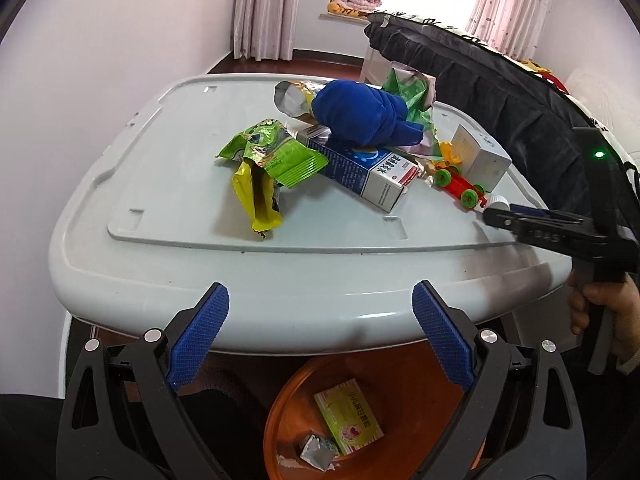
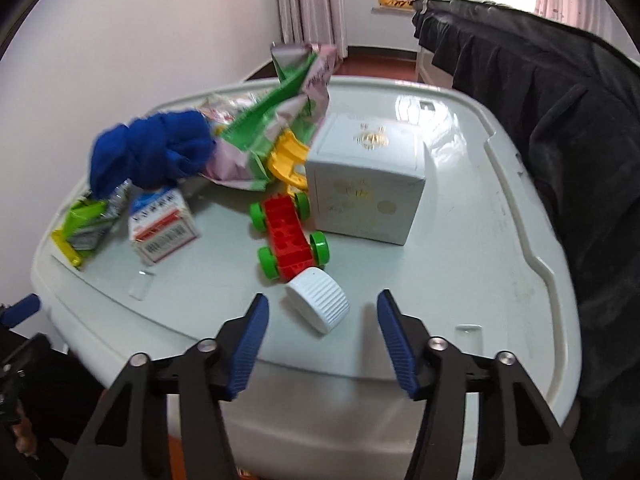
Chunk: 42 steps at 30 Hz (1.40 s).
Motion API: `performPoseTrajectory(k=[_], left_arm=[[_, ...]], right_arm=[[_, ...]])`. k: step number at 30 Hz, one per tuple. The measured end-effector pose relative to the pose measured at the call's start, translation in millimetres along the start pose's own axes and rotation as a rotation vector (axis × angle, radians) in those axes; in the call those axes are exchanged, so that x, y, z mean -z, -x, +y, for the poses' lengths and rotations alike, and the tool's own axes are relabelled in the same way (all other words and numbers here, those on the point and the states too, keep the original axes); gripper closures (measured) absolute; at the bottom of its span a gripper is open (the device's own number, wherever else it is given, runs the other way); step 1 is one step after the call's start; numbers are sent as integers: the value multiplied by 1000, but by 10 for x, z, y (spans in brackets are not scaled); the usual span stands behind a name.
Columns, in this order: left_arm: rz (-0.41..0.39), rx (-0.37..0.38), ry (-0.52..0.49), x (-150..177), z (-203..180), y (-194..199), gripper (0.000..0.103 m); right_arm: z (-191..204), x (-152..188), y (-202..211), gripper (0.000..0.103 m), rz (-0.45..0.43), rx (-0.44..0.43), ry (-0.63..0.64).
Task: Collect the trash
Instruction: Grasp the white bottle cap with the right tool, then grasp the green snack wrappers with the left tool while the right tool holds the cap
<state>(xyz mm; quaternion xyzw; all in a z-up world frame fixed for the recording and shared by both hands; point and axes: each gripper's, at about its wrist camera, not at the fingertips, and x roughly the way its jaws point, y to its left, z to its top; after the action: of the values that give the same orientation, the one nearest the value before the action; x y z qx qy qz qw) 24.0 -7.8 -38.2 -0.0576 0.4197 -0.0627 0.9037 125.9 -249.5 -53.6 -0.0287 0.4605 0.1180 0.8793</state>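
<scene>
- Left wrist view alone shows the orange bin [image 1: 288, 408] on the floor, under the near edge of the grey lid [image 1: 168, 168]; a green-and-pink box [image 1: 349, 416] and a crumpled silver scrap [image 1: 318, 449] lie in it.
- The same view shows the left gripper [image 1: 320, 320] over the lid's near edge, fingers wide apart and holding nothing.
- Right wrist view shows the right gripper [image 2: 320, 320] at the lid's near edge, fingers apart; the white cap [image 2: 318, 300] lies on its side between them, and neither pad touches it.
- Just beyond the cap on the lid stand the red toy car [image 2: 289, 240] and the pale square box [image 2: 366, 188].
- Toward the lid's middle lie the blue cloth [image 1: 362, 114], the blue-and-white carton [image 1: 360, 172] under it, and the green wrappers [image 1: 276, 152].
- In the left view the cap [image 1: 498, 201] is mostly hidden by the right gripper's [image 1: 500, 216] tip.
- The right view is blurred at the cloth and wrappers; carton print is unreadable.
- The lid is smooth, glossy plastic with a raised centre panel. Dark fabric [image 2: 560, 120] drapes past its right side; pink curtains [image 1: 264, 8] and a bright window stand beyond.
</scene>
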Motion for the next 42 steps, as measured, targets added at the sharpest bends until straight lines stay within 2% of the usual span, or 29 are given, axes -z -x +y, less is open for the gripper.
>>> performPoseTrajectory(k=[2, 5, 6, 17, 22, 25, 28, 31, 42], left_arm=[[0, 1, -5, 6, -4, -7, 12], [8, -3, -13, 20, -15, -27, 12], [11, -5, -15, 27, -16, -33, 12], [4, -21, -8, 71, 29, -21, 12], [9, -42, 10, 89, 97, -14, 12], [9, -60, 32, 62, 162, -12, 12], [8, -58, 66, -30, 235, -24, 12], [3, -51, 71, -165, 257, -69, 12], [28, -96, 34, -708, 316, -657, 12]], right_arm=[[-6, -17, -32, 53, -11, 1, 1], [1, -44, -59, 62, -14, 5, 7], [8, -38, -56, 72, -17, 16, 11], [94, 111, 85, 73, -41, 14, 41], [37, 139, 255, 73, -71, -12, -18], [56, 215, 507, 73, -117, -35, -49], [75, 326, 664, 73, -148, -63, -79], [96, 456, 726, 73, -144, -92, -110], [40, 432, 623, 73, -137, -109, -141]])
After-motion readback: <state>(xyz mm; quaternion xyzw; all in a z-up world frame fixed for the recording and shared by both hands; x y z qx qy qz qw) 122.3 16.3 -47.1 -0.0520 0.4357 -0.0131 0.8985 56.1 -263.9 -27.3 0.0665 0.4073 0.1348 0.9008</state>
